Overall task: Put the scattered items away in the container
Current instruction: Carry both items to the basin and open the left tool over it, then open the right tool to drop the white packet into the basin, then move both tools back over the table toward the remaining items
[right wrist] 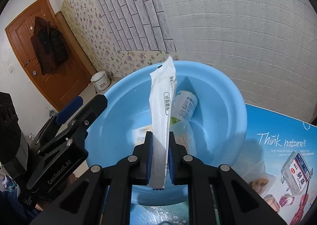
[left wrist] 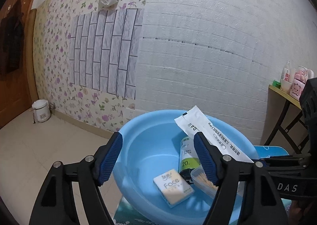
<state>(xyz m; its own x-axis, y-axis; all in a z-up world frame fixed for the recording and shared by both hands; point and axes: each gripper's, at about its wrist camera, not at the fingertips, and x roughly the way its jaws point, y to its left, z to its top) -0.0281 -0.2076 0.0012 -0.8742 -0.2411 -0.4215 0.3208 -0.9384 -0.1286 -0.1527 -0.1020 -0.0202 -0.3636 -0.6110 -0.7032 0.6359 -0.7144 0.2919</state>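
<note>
Both blue-padded jaws of the right gripper pinch the lower end of a long white printed sachet, holding it upright over the round light-blue plastic basin, probably for dropping in. Inside lie a small white tissue packet, a green-labelled roll and a clear toothpick box. Left gripper hangs spread wide and empty above the basin.

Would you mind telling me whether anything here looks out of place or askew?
Only the white sachet: the right gripper holds it above the blue basin, not lying inside like the tissue pack, roll and toothpick box.
</note>
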